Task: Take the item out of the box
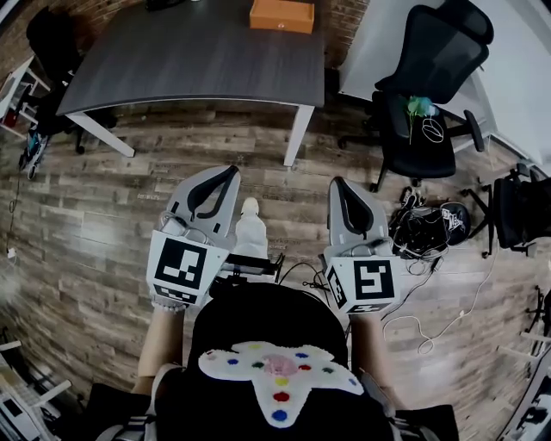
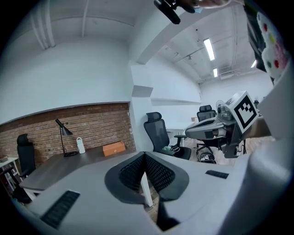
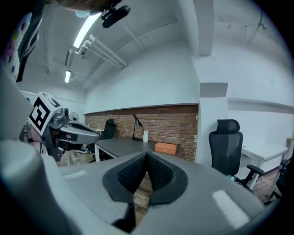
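Note:
An orange box [image 1: 282, 15] lies at the far edge of a dark grey table [image 1: 189, 60], well ahead of both grippers. The same box shows small in the left gripper view [image 2: 113, 148] and in the right gripper view [image 3: 166, 148]. My left gripper [image 1: 231, 174] is held over the wooden floor, close to my body, jaws shut with nothing between them. My right gripper [image 1: 337, 185] hangs beside it at about the same height, also shut and empty. Neither gripper is near the box. What the box holds is hidden.
A black office chair [image 1: 426, 95] stands right of the table by a white desk [image 1: 516, 60]. A desk lamp [image 2: 62, 133] and a white bottle [image 2: 81, 145] stand on the grey table. Bags and cables [image 1: 426, 232] lie on the floor at right.

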`<state>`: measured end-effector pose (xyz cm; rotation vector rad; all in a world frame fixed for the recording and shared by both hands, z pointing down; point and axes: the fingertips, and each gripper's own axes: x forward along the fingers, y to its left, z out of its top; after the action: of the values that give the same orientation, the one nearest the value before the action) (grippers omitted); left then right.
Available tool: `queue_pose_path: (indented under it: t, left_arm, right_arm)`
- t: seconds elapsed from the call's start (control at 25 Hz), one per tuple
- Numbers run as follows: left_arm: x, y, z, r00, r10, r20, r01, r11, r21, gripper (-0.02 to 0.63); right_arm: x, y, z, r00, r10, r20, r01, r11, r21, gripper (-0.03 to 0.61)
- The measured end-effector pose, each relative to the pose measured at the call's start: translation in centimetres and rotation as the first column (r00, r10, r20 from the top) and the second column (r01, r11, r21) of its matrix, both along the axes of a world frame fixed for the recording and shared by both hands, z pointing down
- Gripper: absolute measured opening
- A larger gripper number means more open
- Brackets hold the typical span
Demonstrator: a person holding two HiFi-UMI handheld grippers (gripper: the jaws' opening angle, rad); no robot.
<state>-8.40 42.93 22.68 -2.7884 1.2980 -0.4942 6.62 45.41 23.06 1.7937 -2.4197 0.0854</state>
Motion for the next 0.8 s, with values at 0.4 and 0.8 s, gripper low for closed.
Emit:
queue_pose_path:
  t: [0.4,0.8]
  left_arm:
    - [0.5,-7.0,0.3,1.0,0.017,-0.017,-0.017,1.0,-0.007,0.005]
    - [-0.1,-15.8,0.6,1.0,0.015,-0.014,-0.015,0.999,-0.028,0.005]
  right_arm:
    - [0.6,-6.1,0.0,1.0,0.021,-0.002,-0.021,1.0,-0.007,0.009]
    - [0.4,-14.6,0.4,1.0,0.019,-0.022,-0.02,0.999,-0.043,0.009]
